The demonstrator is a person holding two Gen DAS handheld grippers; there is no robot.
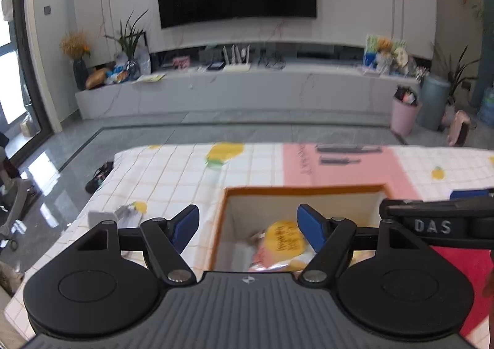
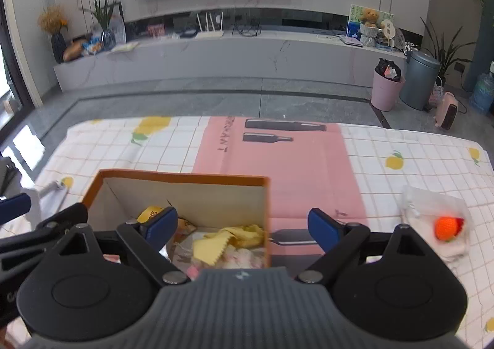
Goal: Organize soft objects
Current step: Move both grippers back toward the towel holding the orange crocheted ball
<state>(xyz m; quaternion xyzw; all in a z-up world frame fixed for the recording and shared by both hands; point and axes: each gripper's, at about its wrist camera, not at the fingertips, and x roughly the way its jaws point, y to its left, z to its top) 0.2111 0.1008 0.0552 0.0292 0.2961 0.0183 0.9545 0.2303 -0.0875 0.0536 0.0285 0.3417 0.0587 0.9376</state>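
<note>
left gripper (image 1: 248, 227): jaws spread wide, nothing held, poised over orange-rimmed box (image 1: 304, 190). right gripper (image 2: 242, 227): jaws likewise apart and bare, above the box's right wall. box contents: yellow cloth (image 2: 227, 241), yellow-labelled packet (image 1: 285, 239). at 3 o'clock of right gripper: white pouch (image 2: 438, 219) with orange ball (image 2: 446, 228) on checked tablecloth (image 2: 401, 148).
</note>
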